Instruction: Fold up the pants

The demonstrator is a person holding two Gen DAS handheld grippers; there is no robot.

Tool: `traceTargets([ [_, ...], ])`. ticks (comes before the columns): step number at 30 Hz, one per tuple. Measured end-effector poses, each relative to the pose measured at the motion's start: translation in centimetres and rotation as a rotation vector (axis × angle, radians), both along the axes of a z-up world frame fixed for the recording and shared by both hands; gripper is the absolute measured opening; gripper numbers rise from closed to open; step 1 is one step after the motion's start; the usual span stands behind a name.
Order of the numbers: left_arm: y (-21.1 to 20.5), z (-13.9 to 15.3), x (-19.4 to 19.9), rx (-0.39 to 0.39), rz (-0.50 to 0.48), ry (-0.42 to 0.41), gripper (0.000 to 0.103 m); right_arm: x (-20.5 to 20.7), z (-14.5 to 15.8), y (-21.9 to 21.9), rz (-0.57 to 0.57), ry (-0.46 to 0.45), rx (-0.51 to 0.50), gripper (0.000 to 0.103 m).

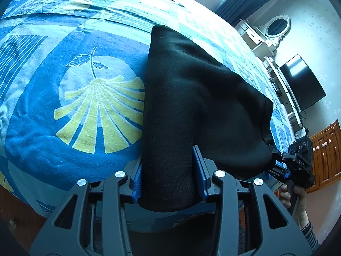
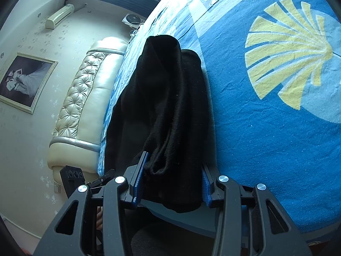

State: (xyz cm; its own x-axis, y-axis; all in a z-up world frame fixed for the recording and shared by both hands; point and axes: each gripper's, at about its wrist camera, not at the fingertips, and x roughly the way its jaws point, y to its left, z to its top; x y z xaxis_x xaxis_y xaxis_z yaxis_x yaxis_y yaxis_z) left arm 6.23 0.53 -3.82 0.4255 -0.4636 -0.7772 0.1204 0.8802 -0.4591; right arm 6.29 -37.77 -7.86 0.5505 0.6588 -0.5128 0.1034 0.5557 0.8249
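Observation:
The black pants (image 1: 191, 89) hang stretched between both grippers above a blue patterned bedspread (image 1: 53, 128). My left gripper (image 1: 169, 170) is shut on one end of the pants, the cloth bunched between its blue pads. My right gripper (image 2: 173, 177) is shut on the other end of the pants (image 2: 170, 98). The right gripper also shows in the left wrist view (image 1: 275, 160) at the right, clamped on the cloth. The far end of the pants rests on the bed. The left gripper's body (image 2: 72, 177) shows at the lower left of the right wrist view.
The bed has a padded cream headboard (image 2: 85, 98). A framed picture (image 2: 23, 81) hangs on the wall. A black TV (image 1: 302, 83), a white dresser with an oval mirror (image 1: 277, 25) and a wooden cabinet (image 1: 326, 155) stand beyond the bed.

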Motion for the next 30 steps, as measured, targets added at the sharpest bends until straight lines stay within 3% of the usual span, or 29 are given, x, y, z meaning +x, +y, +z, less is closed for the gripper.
traceTargets([
  [6,-0.1,-0.1,0.1,0.013,0.004,-0.001,0.044,-0.2,0.0,-0.3,0.002,-0.004,0.009,0.043],
  [12,-0.2,0.7,-0.5,0.046,-0.028,-0.068,0.062,-0.4,-0.3,-1.0,0.005,-0.008,0.070,0.054],
  [18,2.2,2.2,-0.2,-0.075,-0.016,-0.083,0.073,-1.5,0.3,-2.3,0.035,-0.014,0.087,0.071],
  [22,3.3,2.7,1.5,-0.157,-0.029,-0.070,0.081,-1.1,1.4,-4.0,-0.002,-0.036,0.056,0.076],
  [30,1.8,0.7,8.0,-0.165,-0.060,0.017,0.081,4.9,1.2,-5.2,-0.060,-0.065,0.092,0.079],
])
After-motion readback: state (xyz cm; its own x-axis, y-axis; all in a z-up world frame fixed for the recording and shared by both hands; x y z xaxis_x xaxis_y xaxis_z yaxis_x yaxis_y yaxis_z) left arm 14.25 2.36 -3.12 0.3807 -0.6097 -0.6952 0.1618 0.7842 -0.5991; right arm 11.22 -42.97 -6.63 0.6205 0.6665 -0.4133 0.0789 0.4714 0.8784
